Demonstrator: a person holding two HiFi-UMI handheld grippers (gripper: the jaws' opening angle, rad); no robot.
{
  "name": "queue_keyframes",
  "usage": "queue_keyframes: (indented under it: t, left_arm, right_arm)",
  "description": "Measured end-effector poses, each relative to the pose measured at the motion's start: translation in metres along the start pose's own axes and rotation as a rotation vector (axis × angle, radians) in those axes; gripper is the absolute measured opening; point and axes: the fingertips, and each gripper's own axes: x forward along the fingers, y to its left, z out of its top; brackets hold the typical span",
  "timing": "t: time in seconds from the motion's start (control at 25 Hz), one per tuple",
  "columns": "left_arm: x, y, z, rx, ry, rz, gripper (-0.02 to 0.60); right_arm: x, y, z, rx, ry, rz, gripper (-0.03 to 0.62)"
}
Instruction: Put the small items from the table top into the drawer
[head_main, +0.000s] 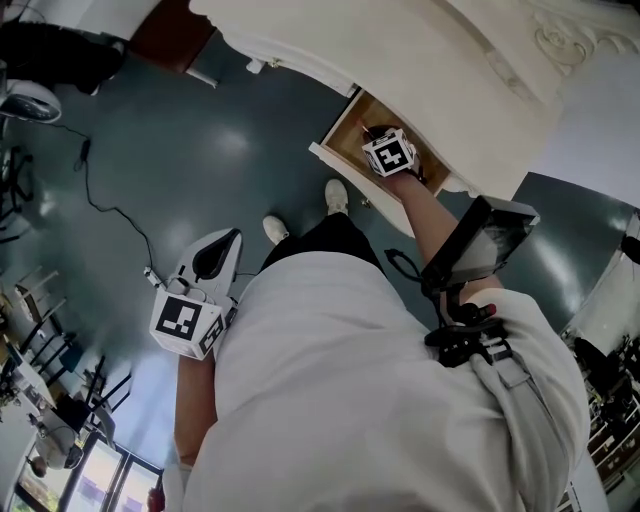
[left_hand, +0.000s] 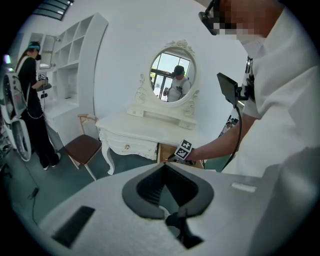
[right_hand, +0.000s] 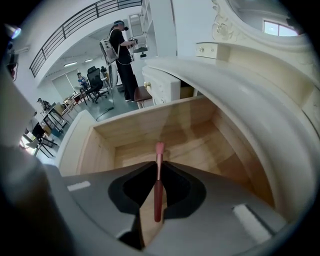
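My right claw is inside the open pale-wood drawer of the cream-white carved counter. It is closed to a narrow gap on a slim pink-red stick. The stick lies along the jaws, and its lighter pink end pokes out past the tips, above the bare drawer floor. I cannot tell whether that end touches the wood.

I judge that the step in hand is the delivery of this one small item, and that it is almost done. The next move asks me to bring the stick low, open the claw so that it drops flat, and then pull straight back. The counter edge hangs close over the drawer, so I should not lift early.

My left claw hangs down at my side. Its tips meet and nothing is between them.

The right gripper view alone shows the stick and the inside of the drawer. In the head view I see only that the drawer is pulled out and my arm reaches into it. The left gripper view gives the whole counter from far away, with its oval mirror. At that distance I cannot tell whether small items remain on top.
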Motion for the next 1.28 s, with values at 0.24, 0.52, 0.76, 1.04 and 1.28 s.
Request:
queue_keyframes:
  t: [0.24,0.52,0.76,1.04,1.28]
  left_arm:
    - [0.014,0.0,0.007,-0.004,0.015,0.005,0.002]
    - [0.025,-0.001,0.015,-0.012,0.021,0.008,0.002]
    - [0.036,-0.003,0.021,-0.012,0.027,0.008,0.002]
    - [0.042,-0.004,0.025,-0.005,0.029,0.006,0.002]
    - [0.042,-0.007,0.027,0.005,0.019,-0.001,0.002]
  right_arm:
    - [0.015,-0.006,-0.004,-0.022,0.022,0.02,0.044]
    - [0.018,-0.007,-0.007,-0.061,0.039,0.038,0.046]
    - [0.021,-0.008,-0.01,-0.098,0.048,0.033,0.048]
    - [0.023,-0.007,-0.01,-0.127,0.042,0.034,0.057]
    - [0.019,-0.003,-0.01,-0.131,0.035,0.035,0.103]
